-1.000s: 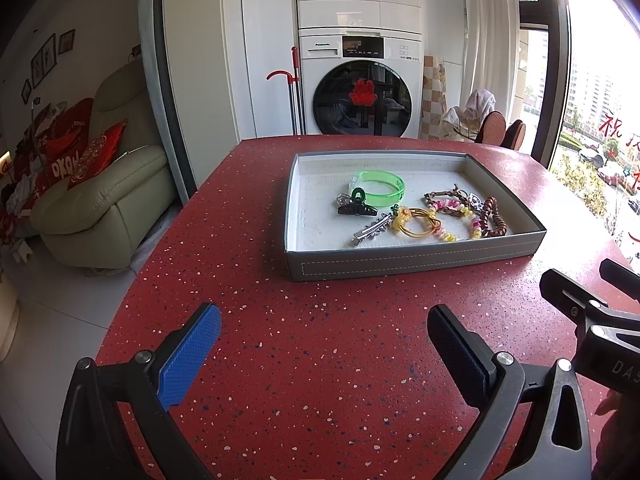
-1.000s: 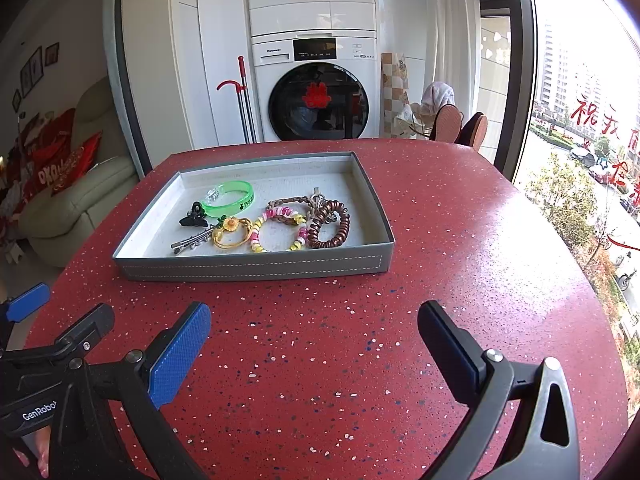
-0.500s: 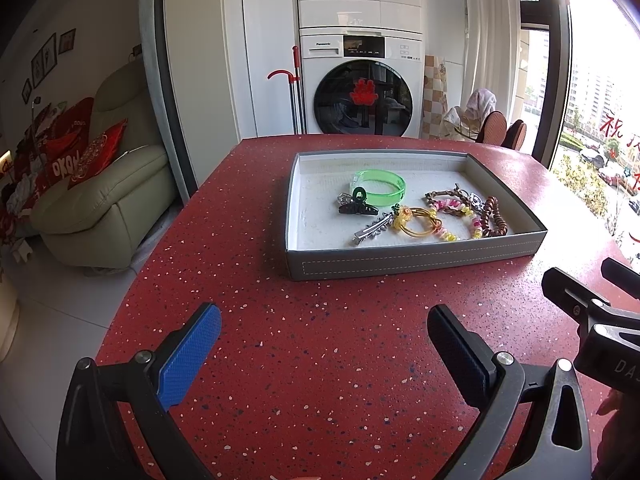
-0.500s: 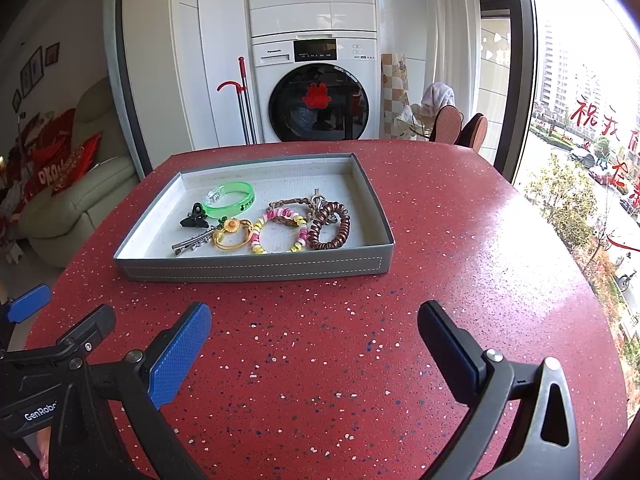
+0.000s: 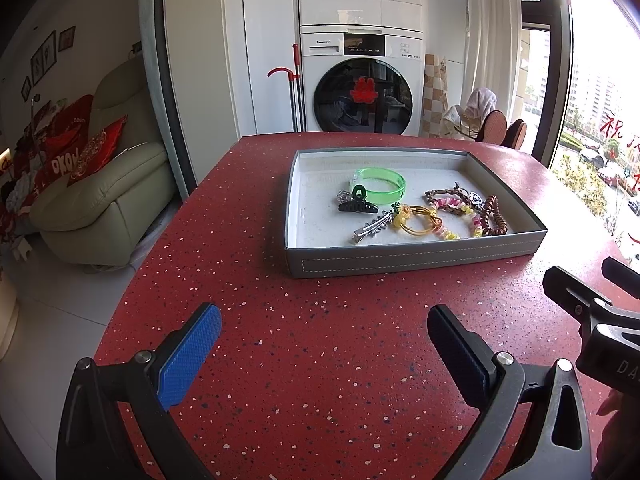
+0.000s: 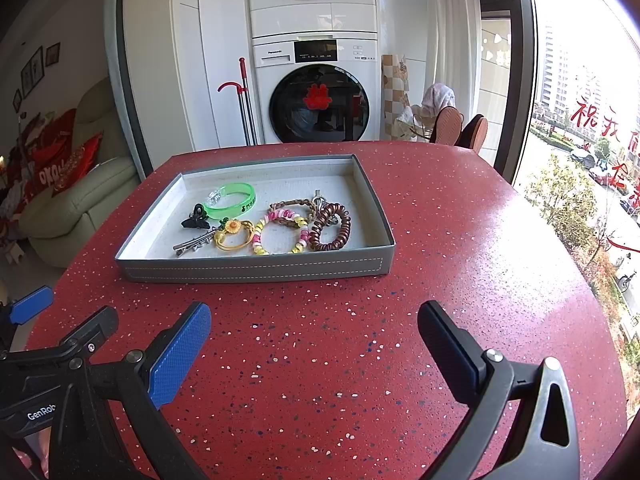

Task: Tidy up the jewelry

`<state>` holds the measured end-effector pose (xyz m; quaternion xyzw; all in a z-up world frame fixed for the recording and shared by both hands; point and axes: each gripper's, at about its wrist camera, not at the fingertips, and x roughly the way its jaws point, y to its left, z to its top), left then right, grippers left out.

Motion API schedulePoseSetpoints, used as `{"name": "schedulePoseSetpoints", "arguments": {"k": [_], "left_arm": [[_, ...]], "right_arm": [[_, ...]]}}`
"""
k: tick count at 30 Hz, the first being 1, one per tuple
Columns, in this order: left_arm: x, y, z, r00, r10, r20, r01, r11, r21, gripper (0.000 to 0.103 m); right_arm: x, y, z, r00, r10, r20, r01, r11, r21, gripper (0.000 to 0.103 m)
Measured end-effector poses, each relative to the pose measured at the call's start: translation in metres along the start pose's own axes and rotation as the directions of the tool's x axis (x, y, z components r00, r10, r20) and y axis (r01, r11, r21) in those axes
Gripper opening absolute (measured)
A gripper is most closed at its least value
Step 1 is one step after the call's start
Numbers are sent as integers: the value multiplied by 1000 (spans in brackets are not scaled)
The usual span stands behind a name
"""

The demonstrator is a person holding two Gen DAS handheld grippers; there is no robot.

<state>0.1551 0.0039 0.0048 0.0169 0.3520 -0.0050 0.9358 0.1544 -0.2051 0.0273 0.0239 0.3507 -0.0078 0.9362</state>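
Speckled red table [image 6: 440, 240], shallow grey tray [image 6: 256, 268]

Tray [image 6: 256, 270] on table [image 6: 440, 260], bangle [image 6: 236, 200] at back, hair clips [image 6: 195, 245] left, coil tie [image 6: 330, 228] right, washer [image 6: 320, 92] behind

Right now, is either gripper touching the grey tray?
Apart. Both wrist views show bare red table between the open left gripper, right gripper and tray.

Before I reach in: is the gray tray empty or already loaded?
Loaded. The gray tray holds a green bangle, black claw clip, silver hair clip, yellow hair tie, beaded bracelet and brown coil tie.
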Motion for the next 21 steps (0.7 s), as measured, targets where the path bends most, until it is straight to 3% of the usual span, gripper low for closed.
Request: {"name": "schedulePoseSetpoints", "arguments": {"k": [15, 21], "left_arm": [[5, 3, 1, 1000, -6, -29, 6, 1000, -19, 103], [2, 2, 0, 1000, -1, -8, 0, 1000, -3, 103]], "right_arm": [[0, 1, 0, 1000, 1, -6, -1, 1000, 0, 103], [0, -1, -1, 1000, 2, -9, -2, 1000, 3, 103]]}}
